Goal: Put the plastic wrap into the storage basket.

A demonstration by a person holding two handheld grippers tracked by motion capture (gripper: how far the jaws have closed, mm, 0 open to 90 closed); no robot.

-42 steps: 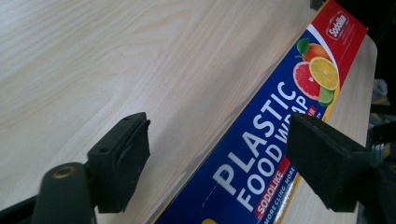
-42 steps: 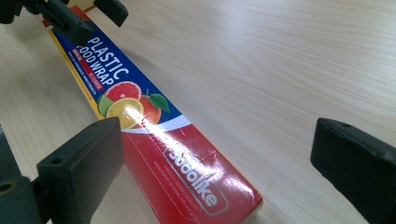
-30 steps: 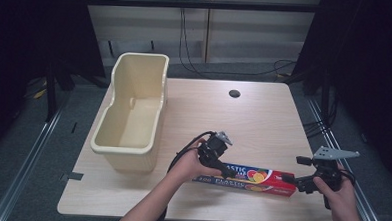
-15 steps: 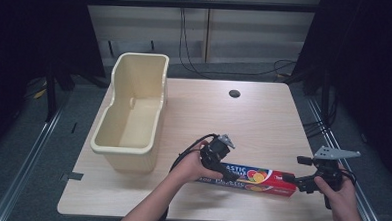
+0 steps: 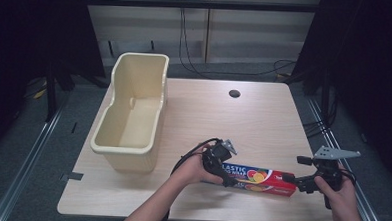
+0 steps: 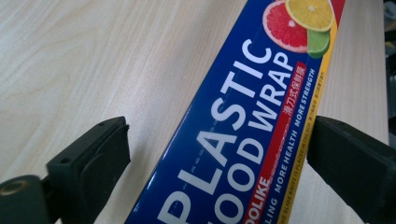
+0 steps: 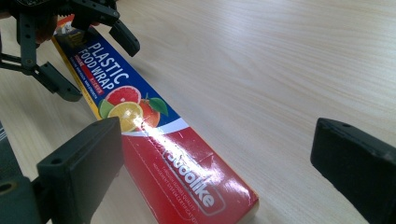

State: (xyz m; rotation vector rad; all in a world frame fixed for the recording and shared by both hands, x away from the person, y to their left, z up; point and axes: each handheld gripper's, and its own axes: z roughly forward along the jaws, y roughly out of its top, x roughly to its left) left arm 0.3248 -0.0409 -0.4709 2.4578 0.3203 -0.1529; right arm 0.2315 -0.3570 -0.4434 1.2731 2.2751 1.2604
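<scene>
**Two hand-held grippers at a plastic wrap box beside a cream bin**

The cream bin (image 5: 131,112) stands on the wooden table (image 5: 253,118) toward 9 o'clock, its long axis running from 6 to 12 o'clock. Nothing lies inside it; only its bare pale floor and walls show. A small dark hole (image 5: 234,93) marks the tabletop toward 12 o'clock.

The plastic wrap box (image 5: 256,178) lies flat on the table near the 6 o'clock edge, well apart from the bin. Its blue end points toward 9 o'clock and its red end toward 3 o'clock. In the left gripper view the box (image 6: 243,126) runs diagonally between the two black jaws.

The left gripper (image 5: 220,164) straddles the blue end. Its jaws are spread, one on each side of the box; one is clear of it, the other lies at its yellow edge. The right gripper (image 5: 293,181) sits at the red end, and in its own view its jaws are parted wide around that end (image 7: 187,177) without touching it.

Compared with the frame one second earlier, the left gripper has shifted slightly along the box. The box, the bin and the right gripper keep the same places.
</scene>
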